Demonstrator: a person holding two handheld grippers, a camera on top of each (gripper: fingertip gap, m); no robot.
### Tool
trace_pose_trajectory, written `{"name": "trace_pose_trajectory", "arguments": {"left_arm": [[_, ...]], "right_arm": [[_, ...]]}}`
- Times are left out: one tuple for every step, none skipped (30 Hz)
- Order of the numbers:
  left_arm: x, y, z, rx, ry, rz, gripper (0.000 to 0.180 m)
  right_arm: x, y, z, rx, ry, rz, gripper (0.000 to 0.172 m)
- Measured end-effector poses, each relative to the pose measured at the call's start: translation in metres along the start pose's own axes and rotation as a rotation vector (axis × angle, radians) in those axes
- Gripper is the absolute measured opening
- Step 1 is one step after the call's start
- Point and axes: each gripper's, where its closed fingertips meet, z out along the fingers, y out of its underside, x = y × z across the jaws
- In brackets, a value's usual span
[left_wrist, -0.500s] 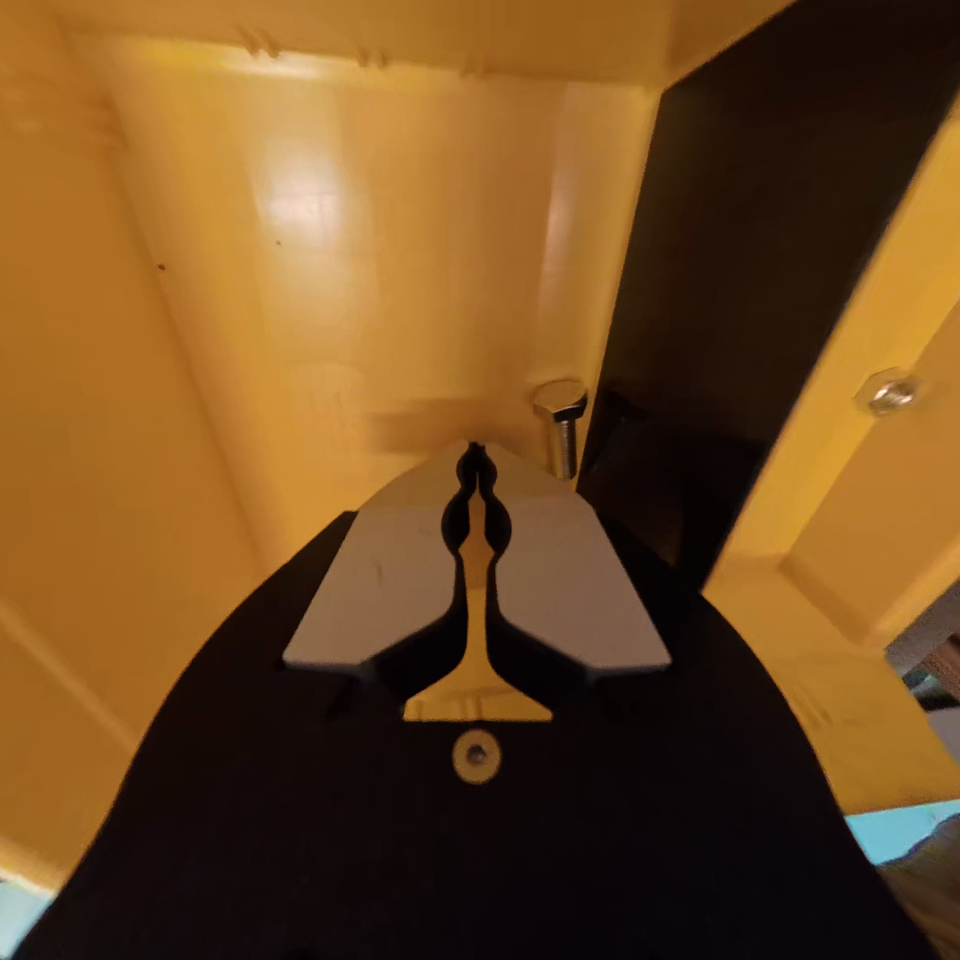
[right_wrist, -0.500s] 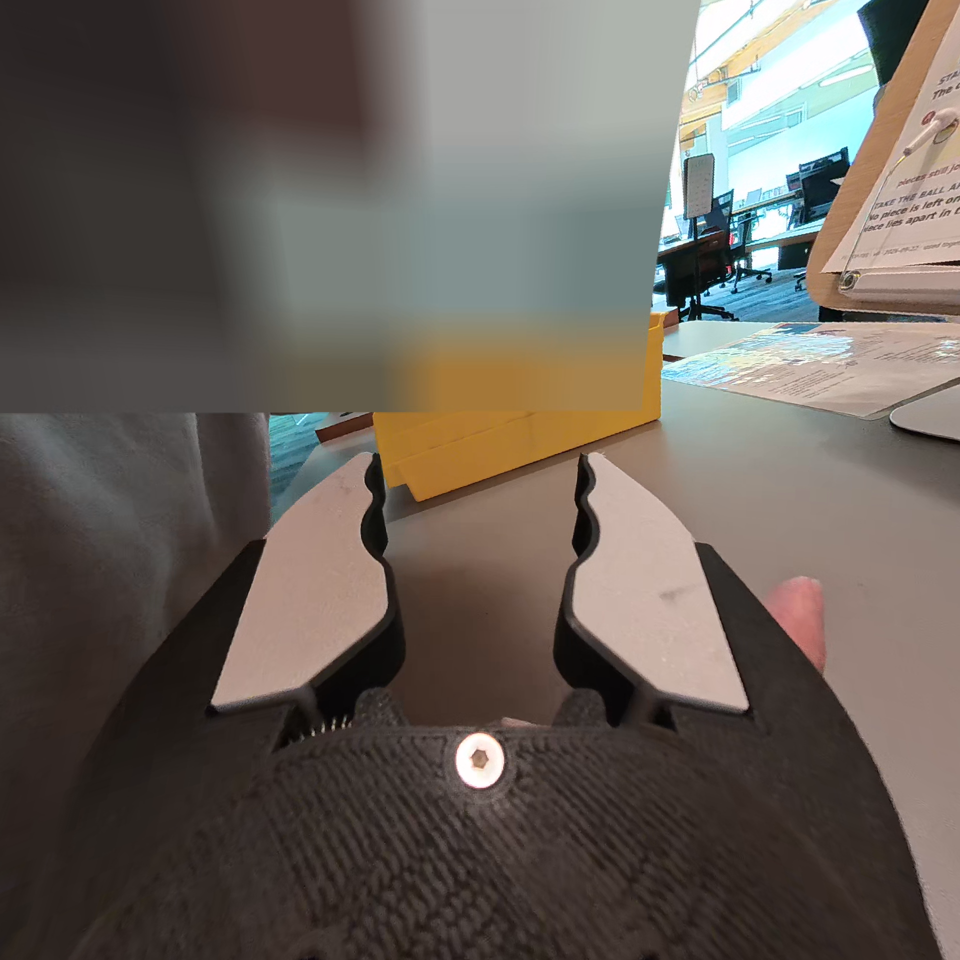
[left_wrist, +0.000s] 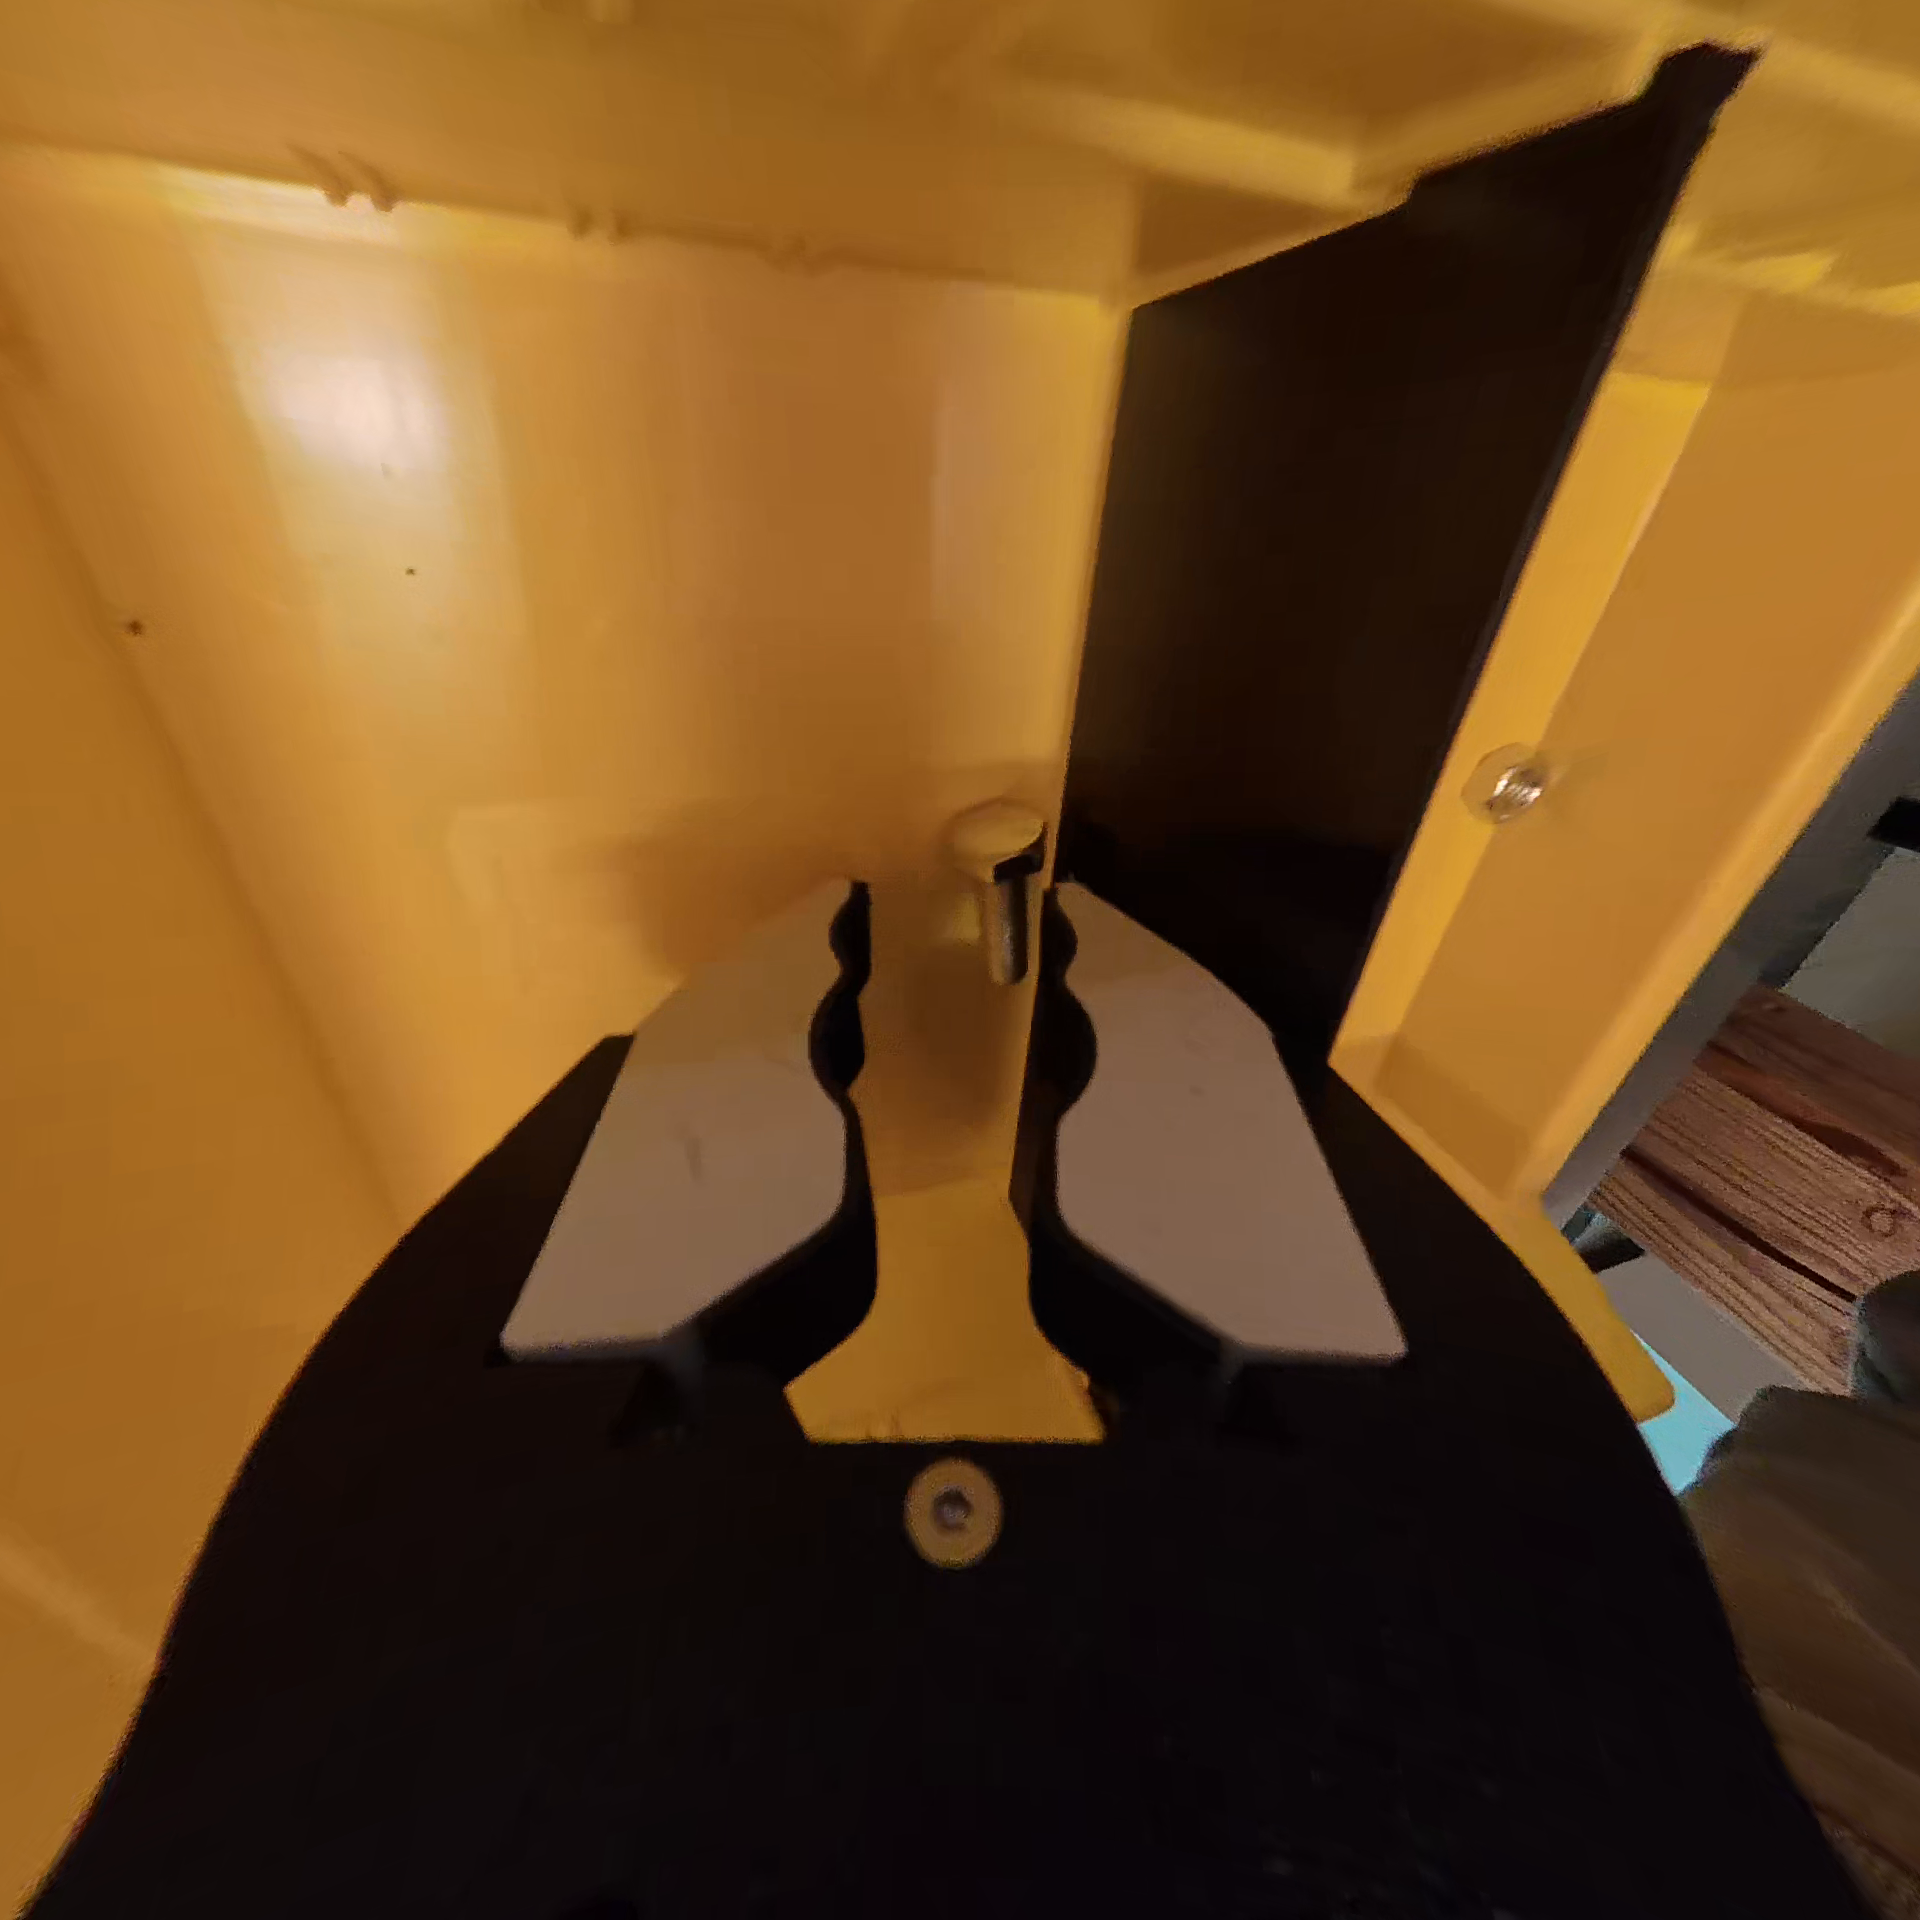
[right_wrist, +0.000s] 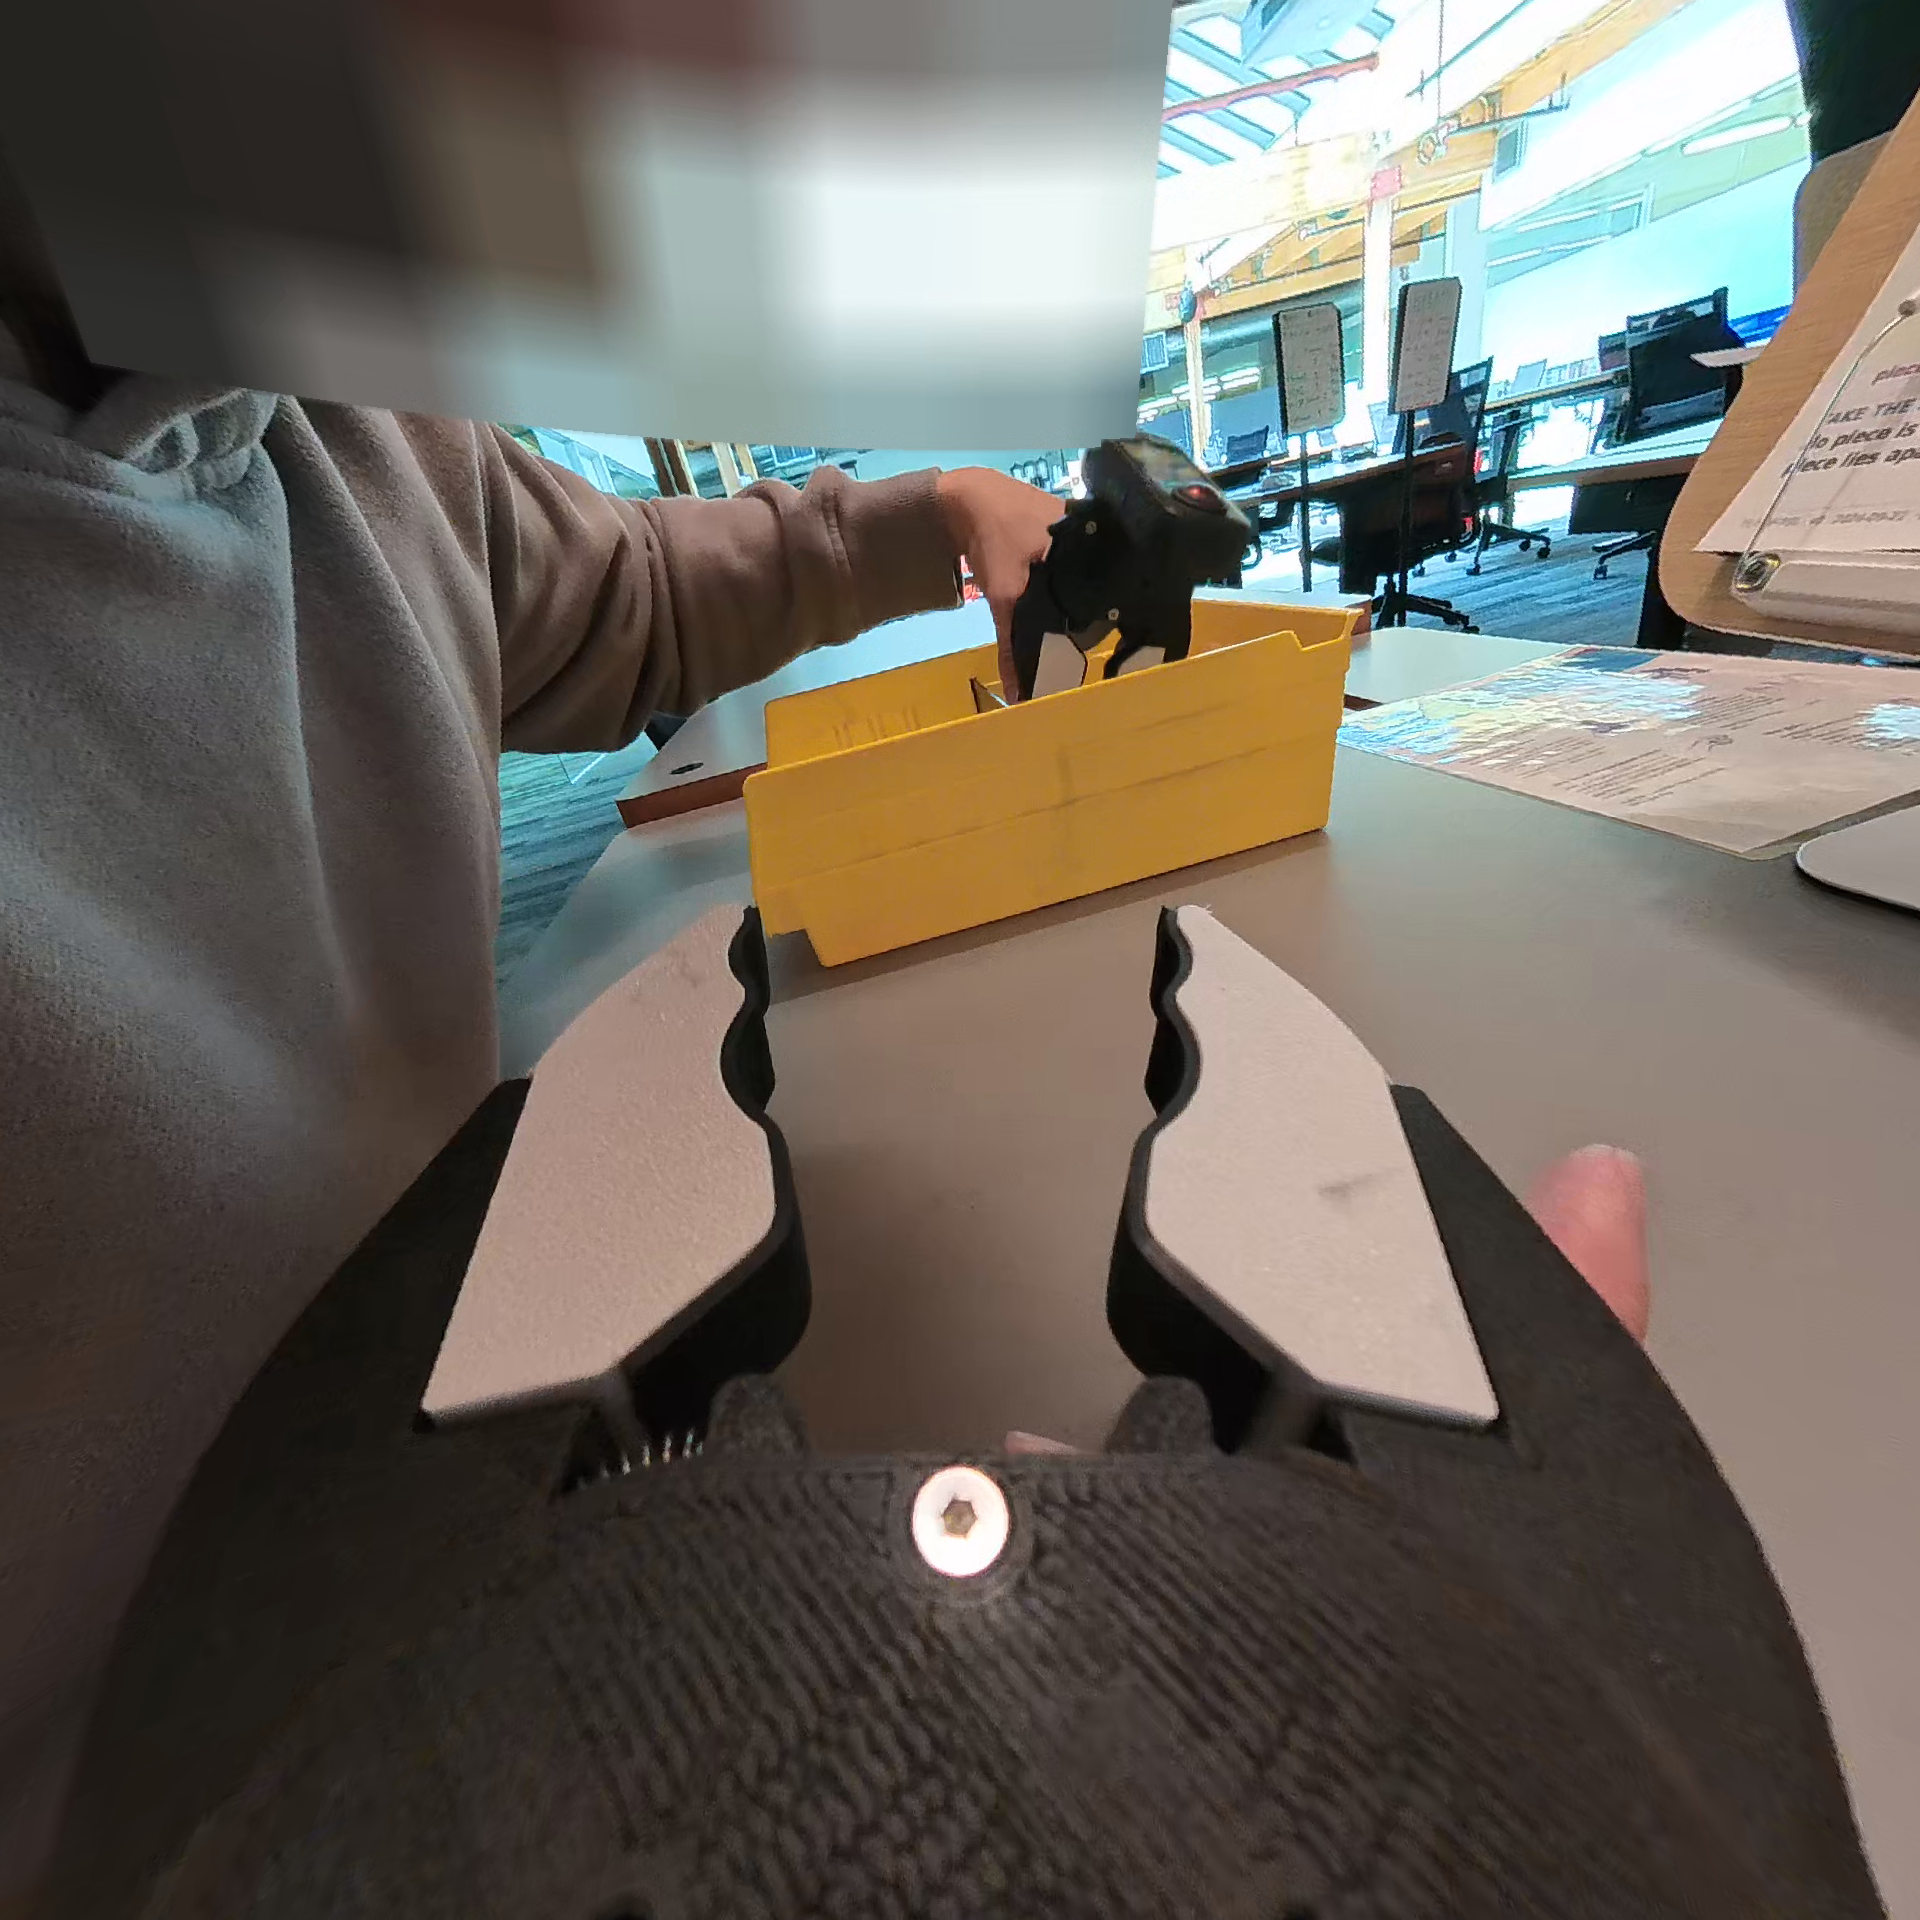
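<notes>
My left gripper (left_wrist: 956, 914) is deep inside a yellow bin (left_wrist: 520, 623), beside a black divider (left_wrist: 1299, 623). Its jaws are open. A small silver hex bolt (left_wrist: 1006, 914) lies on the bin floor between the fingertips, close to the right finger (left_wrist: 1143, 1039); the left pad stands clear of it. A silver nut (left_wrist: 1509, 784) lies in the compartment beyond the divider. The right wrist view shows the left gripper (right_wrist: 1091, 655) dipping into the bin (right_wrist: 1039, 810). My right gripper (right_wrist: 961, 925) is open and empty above the grey table (right_wrist: 1455, 987), in front of the bin.
A person's grey sleeve (right_wrist: 312, 727) fills the left of the right wrist view. Printed sheets (right_wrist: 1662, 748), a board with clipped paper (right_wrist: 1818, 468) and a white stand base (right_wrist: 1870, 862) sit at the table's right. Office desks and chairs stand far behind.
My left jaws went from nearly shut to open and shifted right, so the bolt now lies between the fingertips. The right gripper stayed open; its view rose and shows the bin farther off.
</notes>
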Motion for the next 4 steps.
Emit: {"name": "trace_pose_trajectory", "arguments": {"left_arm": [[0.0021,-0.0042,-0.0008,0.031,0.014,0.003,0.027],[0.0035,-0.0073,-0.0008,0.051,0.027,0.003,0.025],[0.0040,-0.0075,0.0002,0.049,0.037,-0.004,0.024],[0.0042,-0.0055,0.0024,0.030,0.046,-0.009,0.022]], "right_arm": [[-0.0001,-0.0003,-0.0002,0.002,0.001,-0.002,0.071],[0.0000,-0.0006,-0.0005,0.005,0.002,-0.003,0.071],[0.0000,-0.0010,-0.0009,0.008,0.001,-0.002,0.071],[0.0004,-0.0014,-0.0012,0.011,0.001,0.003,0.071]]}}
